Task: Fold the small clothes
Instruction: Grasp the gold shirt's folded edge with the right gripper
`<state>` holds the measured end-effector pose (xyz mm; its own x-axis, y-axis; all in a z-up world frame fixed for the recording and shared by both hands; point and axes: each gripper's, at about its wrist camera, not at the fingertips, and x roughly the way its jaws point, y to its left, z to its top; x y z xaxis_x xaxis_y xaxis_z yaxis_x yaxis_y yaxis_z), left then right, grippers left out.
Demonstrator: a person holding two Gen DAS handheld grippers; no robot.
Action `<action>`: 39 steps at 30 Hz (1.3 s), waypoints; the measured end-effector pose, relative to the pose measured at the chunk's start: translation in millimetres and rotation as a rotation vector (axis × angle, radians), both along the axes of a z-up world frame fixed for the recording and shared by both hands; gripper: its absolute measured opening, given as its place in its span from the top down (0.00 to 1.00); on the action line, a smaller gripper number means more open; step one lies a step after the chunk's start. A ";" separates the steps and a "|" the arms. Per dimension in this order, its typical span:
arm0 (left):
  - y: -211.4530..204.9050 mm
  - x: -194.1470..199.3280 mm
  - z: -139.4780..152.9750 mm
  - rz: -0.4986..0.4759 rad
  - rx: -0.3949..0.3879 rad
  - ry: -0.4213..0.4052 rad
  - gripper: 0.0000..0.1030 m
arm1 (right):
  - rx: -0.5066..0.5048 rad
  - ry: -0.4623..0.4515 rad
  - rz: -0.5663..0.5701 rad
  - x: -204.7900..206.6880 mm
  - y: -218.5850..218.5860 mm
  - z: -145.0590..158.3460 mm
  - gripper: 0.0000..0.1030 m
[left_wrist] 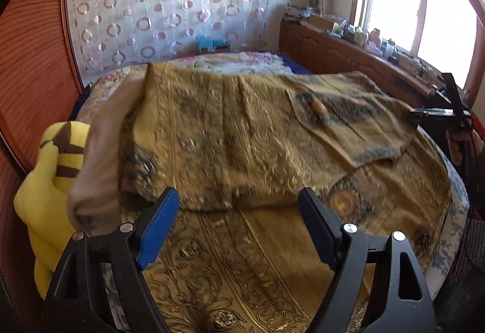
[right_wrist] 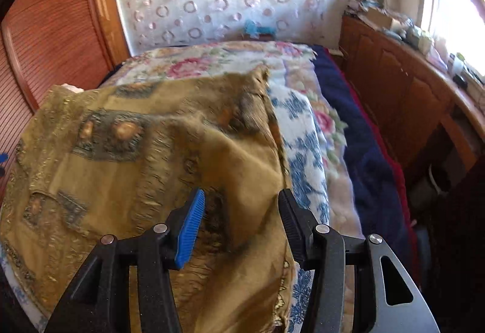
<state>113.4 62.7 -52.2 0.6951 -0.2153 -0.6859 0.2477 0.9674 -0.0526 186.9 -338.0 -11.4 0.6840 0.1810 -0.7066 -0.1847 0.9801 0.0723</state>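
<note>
A gold cloth [left_wrist: 242, 136] with dark ornamental patterns lies on the bed, its far part folded over the near part. The fold's near edge runs just beyond my left gripper [left_wrist: 239, 193], which is open with nothing between its pads. At the left the cloth's pale underside [left_wrist: 100, 151] curls up. In the right wrist view the same cloth [right_wrist: 136, 166] is rumpled, and its right corner lies under my right gripper [right_wrist: 241, 193], which is open, its pads clear of the fabric. The right gripper's black frame [left_wrist: 448, 111] and a hand show at the cloth's far right corner.
A yellow plush toy with brown stripes [left_wrist: 51, 169] lies at the bed's left edge. Under the cloth are a floral quilt [right_wrist: 303, 133] and a dark blue blanket [right_wrist: 363, 151]. A wooden cabinet [right_wrist: 394, 84] with clutter stands below the window. A wooden sliding door [left_wrist: 33, 60] stands at the left.
</note>
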 end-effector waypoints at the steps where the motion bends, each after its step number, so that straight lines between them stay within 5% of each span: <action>1: 0.6 2.0 -5.5 0.001 0.002 0.016 0.21 | 0.003 0.011 -0.004 3.0 -0.6 -0.7 0.54; 2: -0.5 3.1 -9.7 0.004 0.006 0.032 0.21 | 0.004 0.020 -0.005 4.5 0.4 -3.1 0.63; 7: 0.0 7.2 -27.5 0.023 0.024 0.088 0.21 | -0.008 0.033 -0.001 11.5 6.5 -8.3 0.75; 23: -7.6 6.9 -44.2 0.005 0.078 0.128 0.18 | -0.022 -0.003 0.018 10.4 14.8 -29.0 0.75; 25: -6.5 5.8 -41.7 0.008 0.065 0.117 0.35 | -0.030 -0.004 0.017 10.2 16.3 -30.0 0.75; 29: 4.8 1.9 -29.6 0.024 -0.008 0.088 0.49 | -0.055 -0.006 0.017 8.5 19.8 -30.7 0.75; 34: 31.2 -5.0 0.2 0.139 -0.043 -0.018 0.56 | -0.054 -0.006 0.019 7.1 19.2 -30.0 0.75; 39: 45.8 11.0 7.8 0.198 0.022 -0.032 0.63 | -0.057 -0.006 0.020 6.3 18.9 -30.0 0.75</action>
<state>124.4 108.6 -44.3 0.7438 -0.0574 -0.6660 0.0538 0.9982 -0.0259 193.2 -319.0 -41.4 0.6852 0.1540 -0.7119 -0.2044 0.9788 0.0150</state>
